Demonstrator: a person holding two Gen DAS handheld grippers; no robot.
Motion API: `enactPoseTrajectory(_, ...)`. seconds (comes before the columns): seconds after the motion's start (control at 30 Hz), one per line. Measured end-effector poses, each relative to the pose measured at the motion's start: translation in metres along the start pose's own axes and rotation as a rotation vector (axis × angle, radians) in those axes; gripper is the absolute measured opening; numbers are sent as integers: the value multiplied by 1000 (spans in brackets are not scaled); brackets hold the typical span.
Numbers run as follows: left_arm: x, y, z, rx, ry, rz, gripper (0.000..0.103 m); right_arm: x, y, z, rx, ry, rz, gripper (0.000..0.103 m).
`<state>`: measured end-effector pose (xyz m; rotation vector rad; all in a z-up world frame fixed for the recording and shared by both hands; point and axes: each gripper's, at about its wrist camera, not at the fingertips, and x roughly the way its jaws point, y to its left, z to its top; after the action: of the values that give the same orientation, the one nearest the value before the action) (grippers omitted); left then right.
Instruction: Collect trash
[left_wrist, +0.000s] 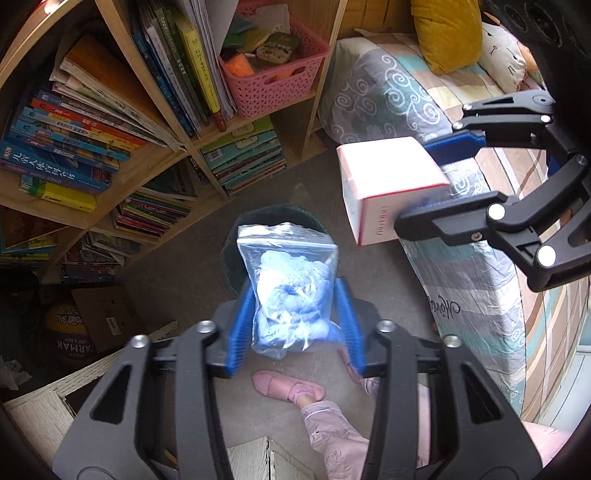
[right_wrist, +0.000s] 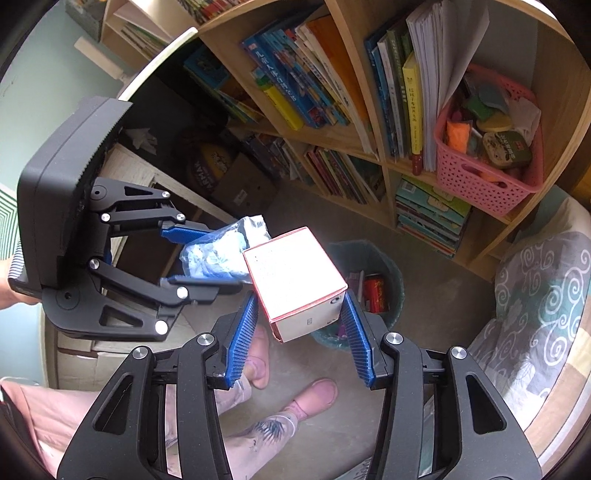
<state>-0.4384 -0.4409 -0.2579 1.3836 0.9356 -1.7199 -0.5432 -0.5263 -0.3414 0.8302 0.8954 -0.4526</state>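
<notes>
My left gripper (left_wrist: 295, 314) is shut on a clear plastic bag of blue stuff (left_wrist: 291, 291) and holds it above a dark teal trash bin (left_wrist: 236, 258) on the floor. My right gripper (right_wrist: 301, 314) is shut on a white box with red edges (right_wrist: 295, 280), held above and left of the same bin (right_wrist: 384, 258), which holds a red can and other trash. The right gripper with the box (left_wrist: 388, 188) shows in the left wrist view at the right. The left gripper with the bag (right_wrist: 218, 254) shows in the right wrist view at the left.
A wooden bookshelf (left_wrist: 155, 162) full of books stands behind the bin, with a pink basket (left_wrist: 273, 81) on a shelf. A bed with a patterned quilt (left_wrist: 472, 280) lies to the right. The person's feet in pink socks (left_wrist: 288, 387) stand on the floor below.
</notes>
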Motion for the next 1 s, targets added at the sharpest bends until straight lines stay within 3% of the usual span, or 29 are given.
enactPoseTrajectory(0.07,2,1,1,1,2,4,53,1,-5,2,22,2,5,61)
enactPoseTrajectory(0.13,3,3,1,-5,5,3,54,2,-7,4,31,3,1,62)
enactPoseTrajectory(1.0,-1,-3,0,2,2,25,66,-14,-18,-9,80,-28,-15,62)
